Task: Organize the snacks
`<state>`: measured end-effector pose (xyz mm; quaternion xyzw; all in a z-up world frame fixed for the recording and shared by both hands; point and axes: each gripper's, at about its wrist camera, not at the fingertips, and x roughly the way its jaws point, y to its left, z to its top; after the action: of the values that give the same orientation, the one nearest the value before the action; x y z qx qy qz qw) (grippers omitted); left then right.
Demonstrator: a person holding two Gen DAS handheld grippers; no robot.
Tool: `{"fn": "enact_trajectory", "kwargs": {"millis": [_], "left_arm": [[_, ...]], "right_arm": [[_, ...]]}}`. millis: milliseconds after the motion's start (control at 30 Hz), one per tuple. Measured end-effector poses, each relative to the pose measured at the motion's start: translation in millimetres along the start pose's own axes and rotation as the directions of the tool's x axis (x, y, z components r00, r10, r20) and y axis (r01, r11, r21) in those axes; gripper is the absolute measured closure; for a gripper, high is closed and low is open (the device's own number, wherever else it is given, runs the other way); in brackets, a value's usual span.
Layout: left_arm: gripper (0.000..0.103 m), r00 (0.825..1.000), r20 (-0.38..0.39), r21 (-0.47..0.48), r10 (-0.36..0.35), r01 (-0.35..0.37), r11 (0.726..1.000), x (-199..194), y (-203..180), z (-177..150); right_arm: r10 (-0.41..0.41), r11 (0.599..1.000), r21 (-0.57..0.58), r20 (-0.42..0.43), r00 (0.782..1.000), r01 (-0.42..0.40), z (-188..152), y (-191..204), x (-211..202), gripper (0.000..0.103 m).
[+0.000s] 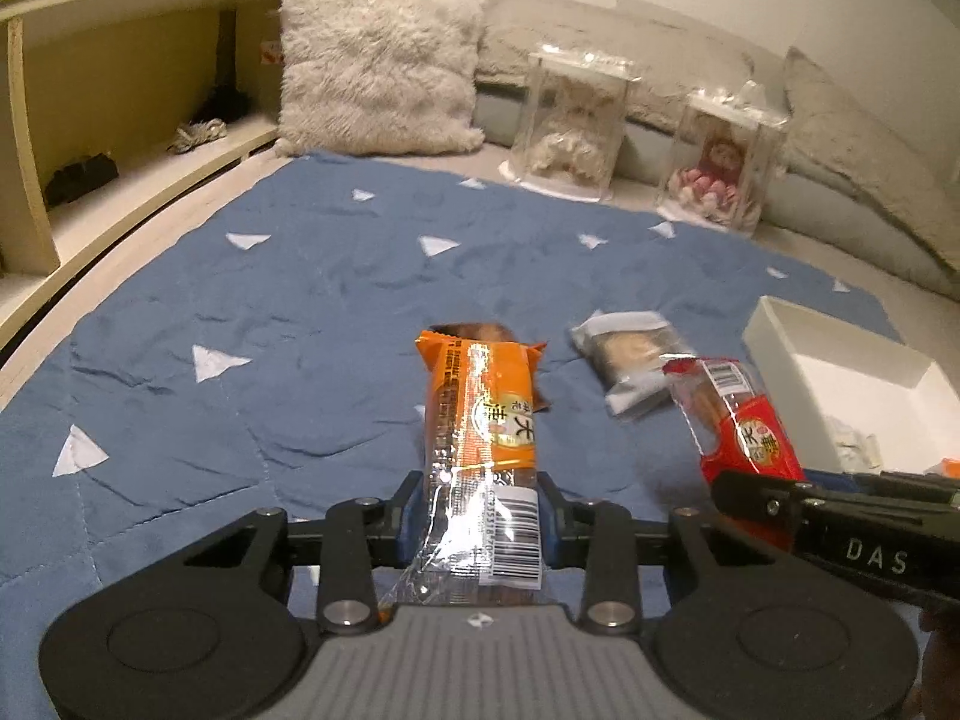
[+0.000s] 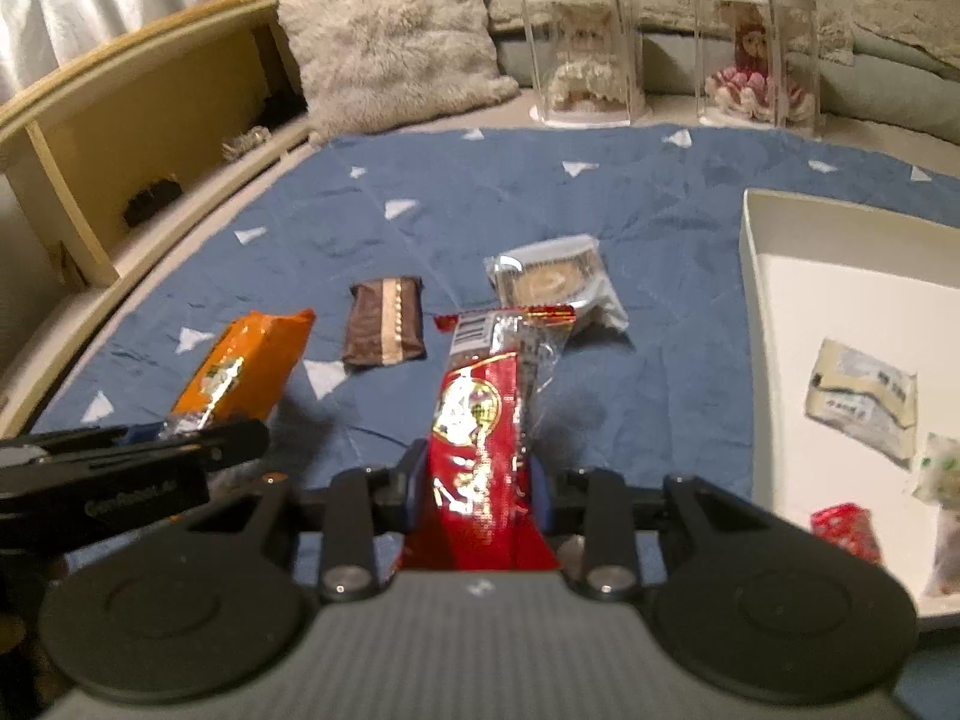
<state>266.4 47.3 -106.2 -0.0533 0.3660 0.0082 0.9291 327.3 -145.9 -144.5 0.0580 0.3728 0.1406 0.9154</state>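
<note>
Nearest the left wrist camera, the left hand-held gripper (image 1: 477, 516) was clamped on an orange snack bar (image 1: 480, 420), the wrapper standing out forward along the fingers above the blue blanket (image 1: 240, 312) that covered the bed. Beside it on the right, the right hand-held gripper (image 2: 477, 480) was closed on a red snack bar (image 2: 480, 420), also lifted clear of the blanket. Two snacks lay loose toward the middle of the blanket: a brown chocolate bar (image 2: 385, 330) and a clear packet of biscuits (image 2: 555, 288), near each other but apart. The white box (image 2: 756, 300) sat at the blanket's right edge, just right of the red bar, and already held a pale sachet (image 2: 864, 402), a small red sweet (image 2: 846, 531) and another wrapped item at the edge of view that was too blurred to name. A fluffy pillow (image 1: 378, 54) and two clear doll cases (image 1: 570, 120) stood along the far edge. The step in hand looked like carrying both bars to the box. To do it well, the right bar should probably go first, since it was closer; it should be brought over the near wall, lowered onto a bare patch of the floor and let go low, so the slippery wrapper would not slide or bounce. The left bar could follow alongside it, laid parallel to save room for the two snacks left.
</note>
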Motion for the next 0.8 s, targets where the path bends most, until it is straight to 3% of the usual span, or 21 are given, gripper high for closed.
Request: {"fn": "enact_trajectory", "kwargs": {"millis": [367,800], "left_arm": [[0.064,0.991,0.094,0.064,-0.094,0.088,0.994,-27,-71,39],[0.064,0.963,0.055,0.118,-0.264,0.256,0.96,5,-199,60]], "right_arm": [[-0.08,0.996,0.04,0.096,0.992,0.077,18,-59,-54,0.064],[-0.218,0.974,0.091,0.168,0.961,0.205,25,-175,-125,0.064]]}}
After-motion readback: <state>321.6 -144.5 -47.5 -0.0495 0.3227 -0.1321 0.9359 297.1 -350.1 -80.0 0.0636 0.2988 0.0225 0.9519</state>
